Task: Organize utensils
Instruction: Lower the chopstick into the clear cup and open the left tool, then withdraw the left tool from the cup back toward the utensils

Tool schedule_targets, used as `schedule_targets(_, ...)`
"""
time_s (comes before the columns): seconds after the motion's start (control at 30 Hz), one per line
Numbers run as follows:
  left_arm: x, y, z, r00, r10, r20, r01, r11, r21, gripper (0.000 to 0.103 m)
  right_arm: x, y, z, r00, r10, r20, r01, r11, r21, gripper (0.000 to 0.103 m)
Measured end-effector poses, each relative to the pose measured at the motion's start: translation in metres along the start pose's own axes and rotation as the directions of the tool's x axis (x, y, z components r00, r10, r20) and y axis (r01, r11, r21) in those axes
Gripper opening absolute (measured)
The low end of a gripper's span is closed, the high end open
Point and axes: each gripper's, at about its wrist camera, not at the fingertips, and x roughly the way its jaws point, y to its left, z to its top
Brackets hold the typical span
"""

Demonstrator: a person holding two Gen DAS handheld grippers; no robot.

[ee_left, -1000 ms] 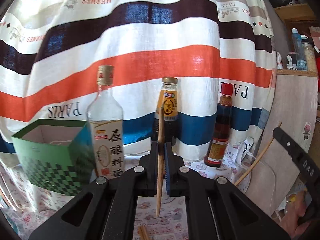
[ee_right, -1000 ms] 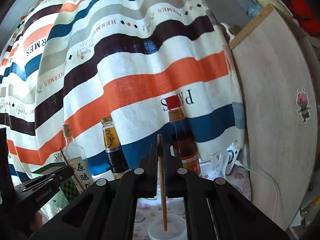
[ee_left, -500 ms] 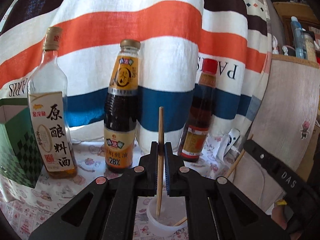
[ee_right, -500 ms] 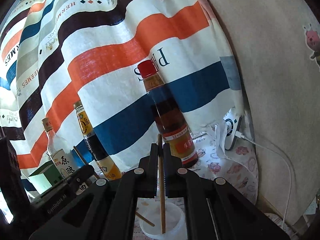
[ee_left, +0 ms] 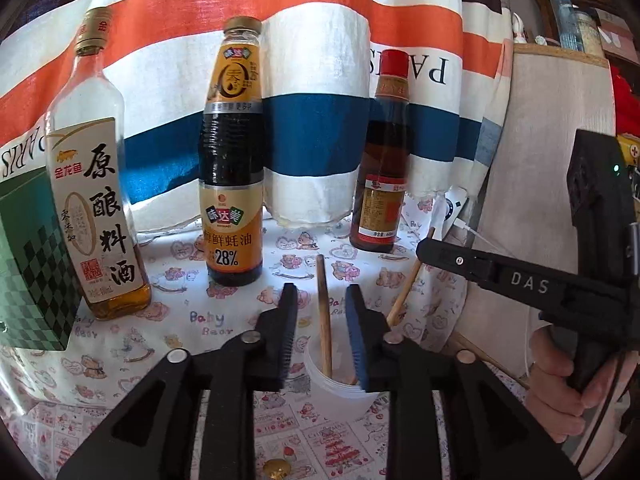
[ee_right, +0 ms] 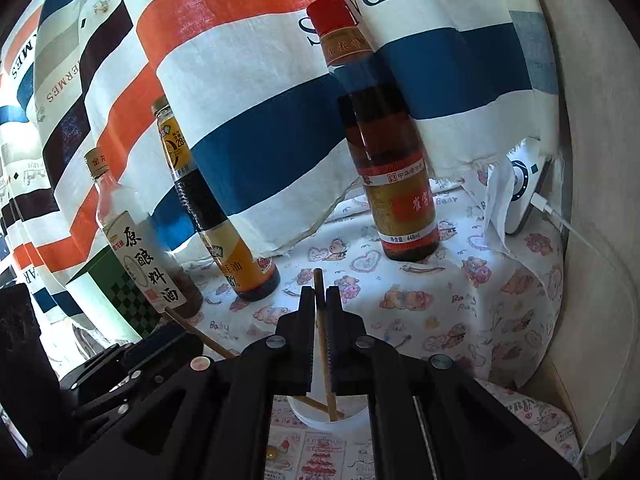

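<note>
Both grippers have dropped toward the white cup point(ee_left: 340, 384), half hidden behind them. Left gripper point(ee_left: 320, 320) has just parted, its chopstick point(ee_left: 323, 312) standing loose in the cup. Right gripper point(ee_right: 320, 336) clamps a second chopstick point(ee_right: 325, 356), tip inside. Three sauce bottles point(ee_left: 235, 152) stand behind.

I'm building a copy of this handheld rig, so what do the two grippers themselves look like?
Both are matte black plastic. The left gripper has angular, triangulated arms with cut-out windows, round silver pivot screws, and ribbed fingers, one pad looking blue. The right gripper looks alike up close; in the left wrist view its side carries white "DAS" lettering, a small green light and a pistol-style handle in a bare hand. No sleeve shows.
</note>
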Motion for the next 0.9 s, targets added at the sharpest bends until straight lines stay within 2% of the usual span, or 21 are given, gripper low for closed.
schedule_targets(0.03,-0.006,0.004,0.000,1.000,0.004,0.010,-0.004,1.000,-0.015,0.037,0.000,0.003,0.000,1.000,0.005,-0.008,-0.006,1.000,-0.013,0.010)
schedule_targets(0.1,-0.017,0.012,-0.001,0.999,0.023,0.022,-0.023,0.999,-0.027,0.041,-0.005,0.013,0.000,1.000,-0.009,0.000,0.009,0.999,-0.052,0.020)
schedule_targets(0.17,-0.033,0.021,-0.004,0.997,0.071,0.040,-0.070,0.997,-0.020,0.044,-0.015,0.026,0.001,0.999,-0.031,0.038,0.034,0.996,-0.087,0.041)
schedule_targets(0.2,-0.043,0.025,-0.007,0.994,0.093,0.057,-0.092,0.996,-0.023,0.047,-0.022,0.033,0.001,0.998,-0.031,0.059,0.037,0.994,-0.104,0.048)
schedule_targets(0.23,-0.054,0.030,-0.010,0.990,0.122,0.072,-0.120,0.992,-0.030,0.052,-0.030,0.040,0.001,0.996,-0.023,0.080,0.033,0.992,-0.123,0.058)
schedule_targets(0.33,-0.090,0.044,-0.017,0.975,0.189,0.121,-0.185,0.982,-0.044,0.059,-0.055,0.063,0.001,0.989,0.014,0.144,0.009,0.988,-0.154,0.065)
schedule_targets(0.37,-0.104,0.048,-0.019,0.965,0.215,0.147,-0.212,0.976,-0.042,0.062,-0.064,0.068,0.000,0.985,0.034,0.167,-0.009,0.989,-0.148,0.075)
schedule_targets(0.43,-0.129,0.053,-0.022,0.951,0.248,0.186,-0.246,0.969,-0.034,0.075,-0.080,0.078,-0.006,0.976,0.077,0.202,-0.051,0.990,-0.128,0.085)
schedule_targets(0.57,-0.178,0.072,-0.029,0.951,0.236,0.202,-0.226,0.972,-0.068,0.083,-0.094,0.103,-0.020,0.979,0.115,0.171,-0.093,0.987,-0.132,0.085)
schedule_targets(0.63,-0.197,0.078,-0.035,0.943,0.256,0.215,-0.244,0.966,-0.079,0.092,-0.097,0.116,-0.031,0.984,0.102,0.148,-0.079,0.985,-0.154,0.085)
schedule_targets(0.77,-0.218,0.090,-0.056,0.944,0.270,0.189,-0.254,0.962,-0.101,0.099,-0.109,0.131,-0.064,0.987,0.097,0.125,-0.076,0.984,-0.159,0.085)
schedule_targets(0.8,-0.222,0.093,-0.064,0.942,0.277,0.188,-0.260,0.959,-0.112,0.102,-0.111,0.132,-0.073,0.988,0.104,0.117,-0.085,0.985,-0.153,0.085)
schedule_targets(0.9,-0.229,0.101,-0.089,0.928,0.319,0.191,-0.301,0.947,-0.116,0.103,-0.117,0.135,-0.100,0.990,0.096,0.107,-0.079,0.985,-0.154,0.085)
